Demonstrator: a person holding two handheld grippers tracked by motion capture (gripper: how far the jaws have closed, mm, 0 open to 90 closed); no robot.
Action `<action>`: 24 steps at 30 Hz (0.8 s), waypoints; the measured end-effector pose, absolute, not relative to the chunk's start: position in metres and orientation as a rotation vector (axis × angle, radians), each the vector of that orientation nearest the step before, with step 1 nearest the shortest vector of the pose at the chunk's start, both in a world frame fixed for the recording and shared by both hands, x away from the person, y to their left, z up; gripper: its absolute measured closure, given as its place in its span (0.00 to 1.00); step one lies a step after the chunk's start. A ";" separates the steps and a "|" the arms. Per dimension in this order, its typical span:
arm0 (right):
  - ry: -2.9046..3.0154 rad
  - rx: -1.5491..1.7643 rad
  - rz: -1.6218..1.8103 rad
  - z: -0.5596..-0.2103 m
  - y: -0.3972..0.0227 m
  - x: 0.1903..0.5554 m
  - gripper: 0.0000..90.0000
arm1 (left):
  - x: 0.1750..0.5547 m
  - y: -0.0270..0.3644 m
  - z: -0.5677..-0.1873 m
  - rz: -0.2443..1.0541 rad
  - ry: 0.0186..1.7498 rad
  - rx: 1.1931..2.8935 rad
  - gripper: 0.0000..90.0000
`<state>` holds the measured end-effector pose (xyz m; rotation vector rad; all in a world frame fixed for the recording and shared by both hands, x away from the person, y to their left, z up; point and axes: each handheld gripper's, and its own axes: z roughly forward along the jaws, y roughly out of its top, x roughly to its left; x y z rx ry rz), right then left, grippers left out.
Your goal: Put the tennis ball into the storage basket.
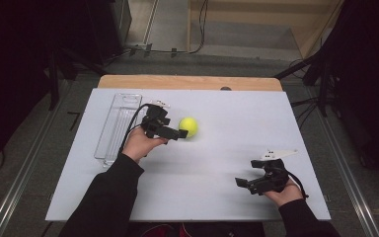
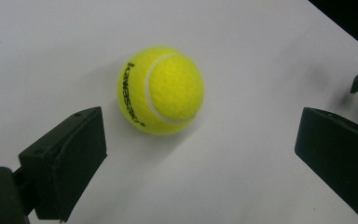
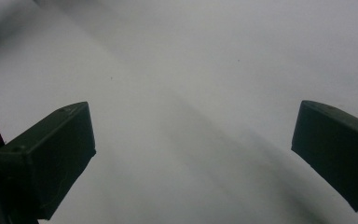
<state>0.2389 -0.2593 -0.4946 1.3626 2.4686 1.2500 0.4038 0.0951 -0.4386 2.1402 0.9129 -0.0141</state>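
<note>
Surface: white table board (image 1: 212, 163). Left gripper (image 2: 200, 154), jaws spread wide, empty, just short of yellow felt tennis ball (image 2: 161, 91) lying mid-table. Right gripper (image 1: 250, 183) spread, idle. Ball likely light, springy, prone to rolling; grip across its widest girth

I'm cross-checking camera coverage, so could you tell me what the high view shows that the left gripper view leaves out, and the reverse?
High view alone: the clear tray left of the left gripper, the right gripper open near the table's front right, both forearms, and the floor beyond. Left gripper view alone: the black lettering on the ball and its white seam. Shared: the ball on the white table, lying free just ahead of the left gripper's open jaws.
</note>
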 end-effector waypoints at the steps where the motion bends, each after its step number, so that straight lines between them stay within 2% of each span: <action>1: 2.469 1.363 1.250 -0.495 -0.259 0.239 0.00 | 0.404 0.095 -0.439 -0.014 0.913 2.140 0.02; 3: 2.468 1.364 1.250 -0.495 -0.259 0.239 0.00 | 0.407 0.094 -0.437 -0.007 0.917 2.131 0.06; 24: 2.472 1.356 1.247 -0.495 -0.259 0.239 0.00 | 0.433 0.069 -0.435 0.020 0.929 2.130 0.06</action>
